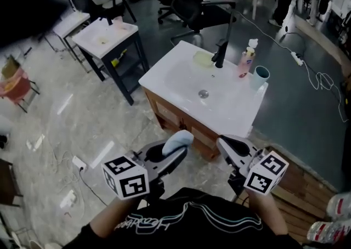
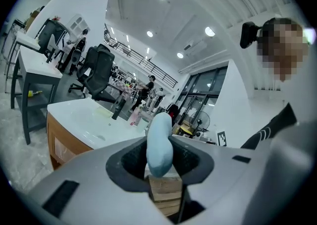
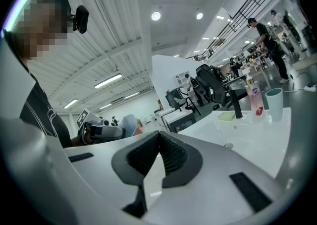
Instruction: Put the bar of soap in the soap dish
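Our left gripper [image 1: 181,146] pinches the pale blue bar of soap [image 2: 159,145]; our right gripper [image 1: 223,144], pressed together, holds nothing. The white sink [image 1: 164,75] stands farther off.

Noted glossy white sink top [image 1: 181,78] on a brown wooden cabinet [image 1: 167,115]; smooth, matt pale-blue bar of soap [image 2: 159,145]; ribbed dark pads [image 3: 173,158]; shiny marbled floor [image 1: 82,116].

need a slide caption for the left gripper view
Left tongs clamp a pale blue bar of soap, with the white sink counter ahead.
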{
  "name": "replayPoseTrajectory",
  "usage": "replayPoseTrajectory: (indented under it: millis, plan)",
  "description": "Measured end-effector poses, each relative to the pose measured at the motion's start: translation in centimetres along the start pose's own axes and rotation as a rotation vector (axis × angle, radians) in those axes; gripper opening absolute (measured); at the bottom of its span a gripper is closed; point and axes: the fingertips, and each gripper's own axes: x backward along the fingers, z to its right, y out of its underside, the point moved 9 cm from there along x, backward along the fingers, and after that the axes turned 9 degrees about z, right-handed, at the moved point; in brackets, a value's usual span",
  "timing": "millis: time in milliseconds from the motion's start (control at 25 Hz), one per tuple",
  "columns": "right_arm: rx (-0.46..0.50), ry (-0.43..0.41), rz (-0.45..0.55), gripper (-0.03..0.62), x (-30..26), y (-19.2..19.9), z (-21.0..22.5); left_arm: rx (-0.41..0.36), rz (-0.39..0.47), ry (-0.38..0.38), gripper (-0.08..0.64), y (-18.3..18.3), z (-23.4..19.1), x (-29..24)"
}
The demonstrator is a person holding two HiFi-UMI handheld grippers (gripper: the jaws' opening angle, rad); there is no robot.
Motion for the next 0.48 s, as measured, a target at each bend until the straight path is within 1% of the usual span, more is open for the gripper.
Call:
replayPoseTrajectory:
  millis: [200, 480]
  plan:
    - [0.015, -0.001, 0.024, 0.027, -0.1, -1.4, 1.3, -0.030, -0.002, 0.001, 0.138, -0.9, 0.1, -1.2]
    - [0.019, -0.006, 0.036, 0.026, -0.3, -2.0, 1.8, -0.036, 0.002, 0.006, 0.138, -1.6, 0.0, -1.8]
